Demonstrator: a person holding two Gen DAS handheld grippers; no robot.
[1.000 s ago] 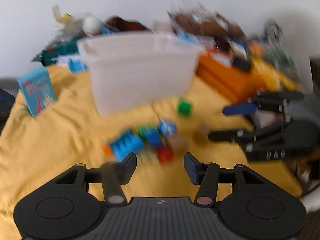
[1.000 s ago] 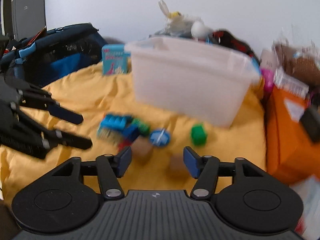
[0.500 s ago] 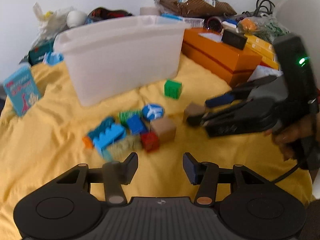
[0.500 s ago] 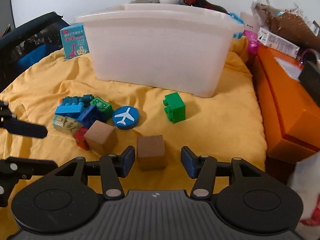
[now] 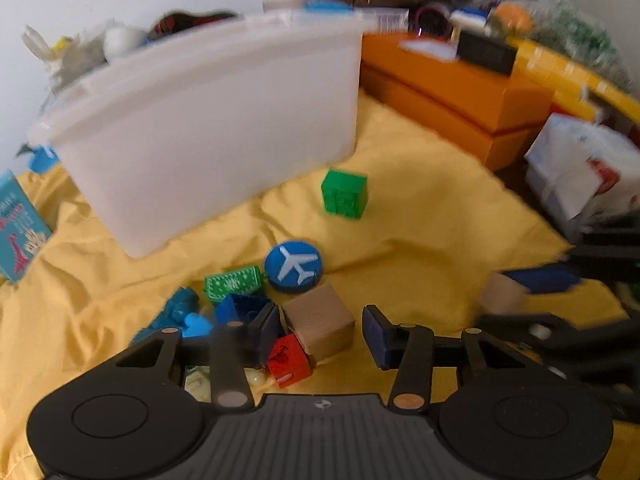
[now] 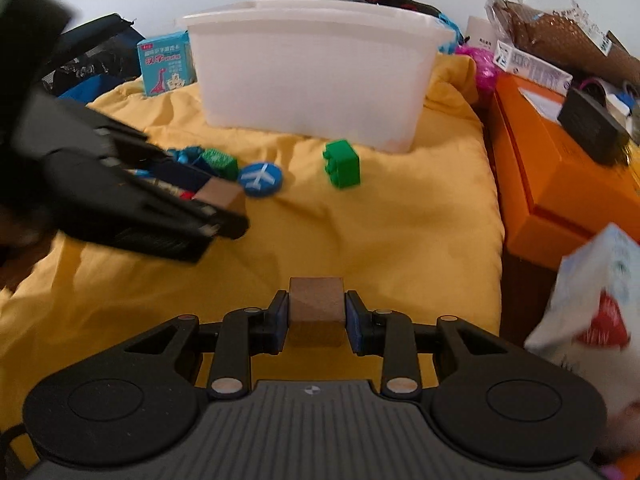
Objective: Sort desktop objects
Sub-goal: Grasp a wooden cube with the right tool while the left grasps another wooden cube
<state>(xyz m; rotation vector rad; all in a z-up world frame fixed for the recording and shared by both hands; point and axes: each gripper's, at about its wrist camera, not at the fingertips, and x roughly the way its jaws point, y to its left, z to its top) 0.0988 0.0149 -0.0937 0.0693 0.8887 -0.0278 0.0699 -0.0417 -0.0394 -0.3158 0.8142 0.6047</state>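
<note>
Yellow cloth (image 6: 360,240) covers the tabletop. The right claw (image 6: 316,318) is clamped on a wooden cube (image 6: 316,308), held above the cloth. The left claw (image 5: 320,332) is spread apart around a second wooden cube (image 5: 320,320) by the toy pile, near the white bin (image 6: 312,68).

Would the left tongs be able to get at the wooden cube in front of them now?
Probably yes: the left tongs are open, with the wooden cube between their fingers.
</note>
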